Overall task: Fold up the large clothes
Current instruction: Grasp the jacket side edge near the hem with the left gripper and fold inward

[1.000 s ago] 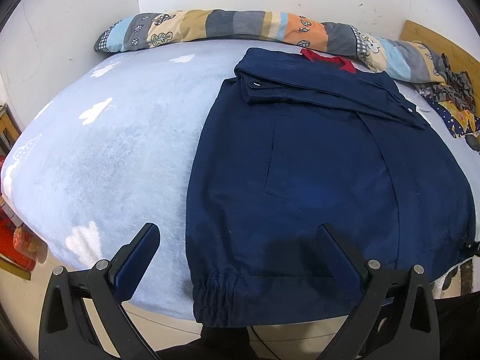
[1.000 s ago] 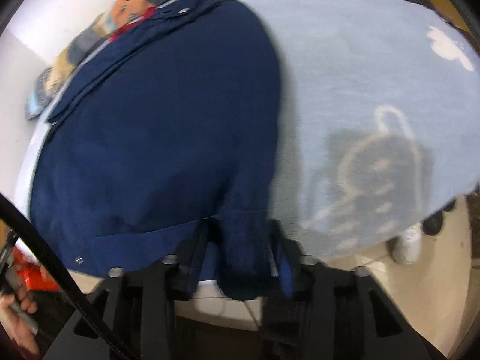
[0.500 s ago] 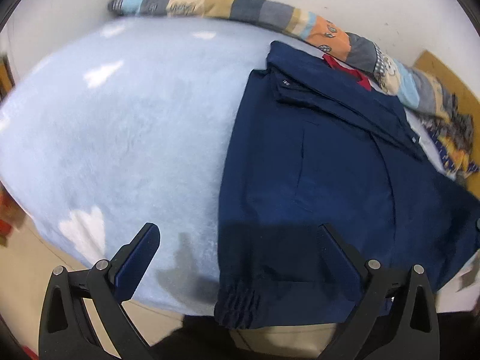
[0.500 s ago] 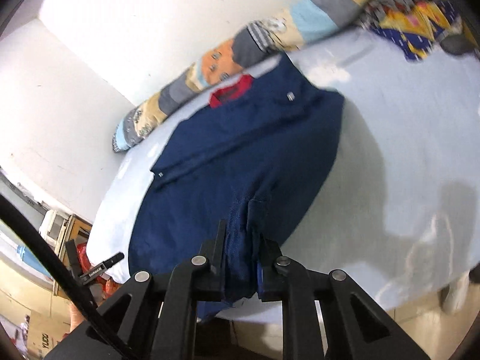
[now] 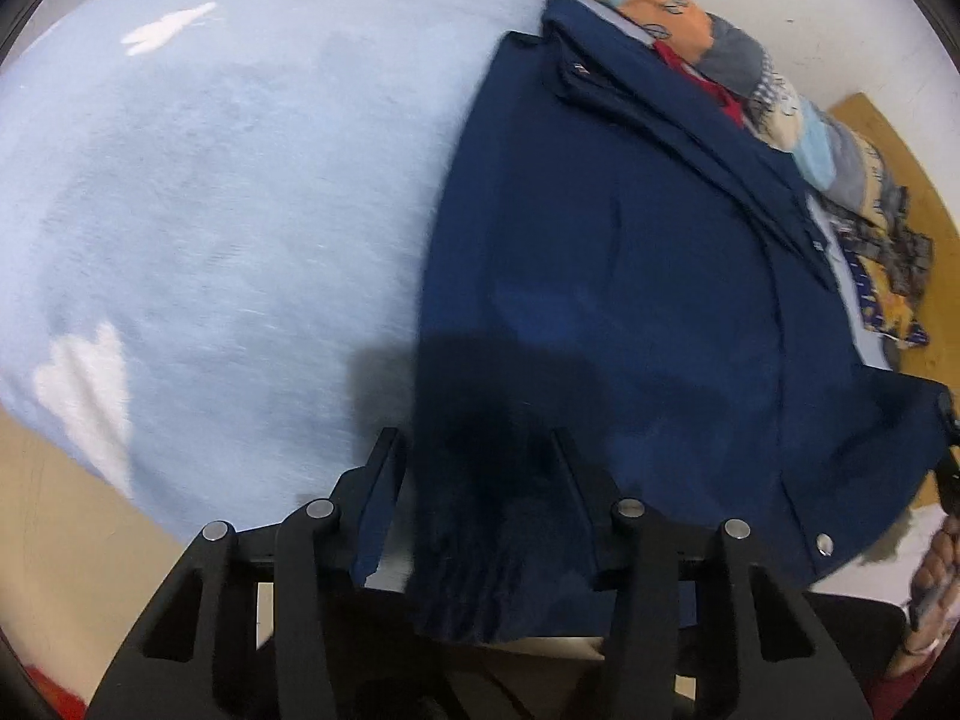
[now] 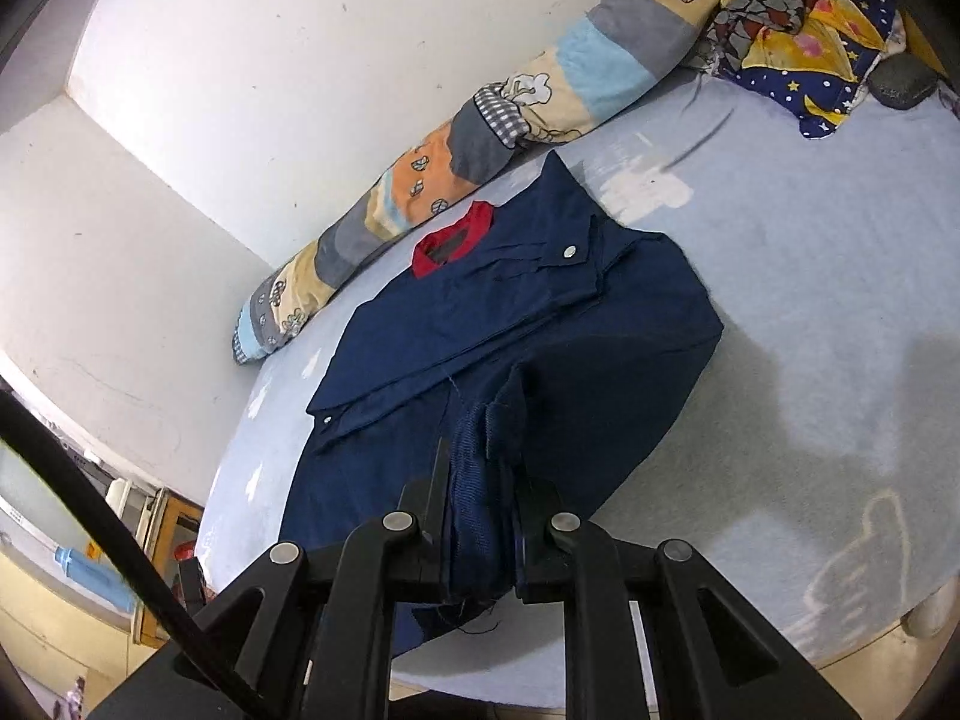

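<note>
A navy jacket [image 5: 630, 240] with a red collar lining lies flat on the pale blue bed [image 5: 210, 180], collar toward the wall. My left gripper [image 5: 474, 444] points down at the near left hem corner. Its jaws are closing, with the gathered hem between them and a gap still showing beside the left finger [image 5: 378, 510]. In the right wrist view, my right gripper [image 6: 480, 468] is shut on the other hem corner of the jacket [image 6: 510, 312], holding a bunched fold raised off the bed [image 6: 810, 300].
A long patchwork bolster [image 6: 480, 138] lies along the white wall behind the jacket. A heap of patterned cloth [image 6: 810, 30] sits at the bed's far right corner. Part of a person's hand [image 5: 936, 564] shows at the right edge. The bed's near edge drops to the floor.
My left gripper came down over the jacket's left hem corner and its jaws narrowed around it. My right gripper rose with the right hem corner clamped and tilted up toward the wall.
</note>
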`<act>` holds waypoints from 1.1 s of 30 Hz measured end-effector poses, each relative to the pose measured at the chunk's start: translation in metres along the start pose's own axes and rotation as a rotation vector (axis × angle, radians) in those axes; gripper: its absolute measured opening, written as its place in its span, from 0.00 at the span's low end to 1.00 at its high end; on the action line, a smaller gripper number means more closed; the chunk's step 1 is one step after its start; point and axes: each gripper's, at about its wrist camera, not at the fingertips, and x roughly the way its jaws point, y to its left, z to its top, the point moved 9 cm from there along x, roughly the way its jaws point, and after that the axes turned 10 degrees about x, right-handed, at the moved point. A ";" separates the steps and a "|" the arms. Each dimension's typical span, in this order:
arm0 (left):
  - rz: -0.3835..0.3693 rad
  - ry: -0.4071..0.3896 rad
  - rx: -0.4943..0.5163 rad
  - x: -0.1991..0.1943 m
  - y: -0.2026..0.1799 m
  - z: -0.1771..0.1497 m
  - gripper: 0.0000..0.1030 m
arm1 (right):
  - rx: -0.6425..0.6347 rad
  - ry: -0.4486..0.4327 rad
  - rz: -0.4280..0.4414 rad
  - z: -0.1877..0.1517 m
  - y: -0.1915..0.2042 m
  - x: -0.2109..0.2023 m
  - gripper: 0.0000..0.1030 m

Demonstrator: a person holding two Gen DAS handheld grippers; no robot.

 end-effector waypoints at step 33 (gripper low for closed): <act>-0.084 -0.283 0.151 -0.086 -0.064 0.069 0.25 | 0.002 -0.046 0.042 0.020 0.012 -0.015 0.14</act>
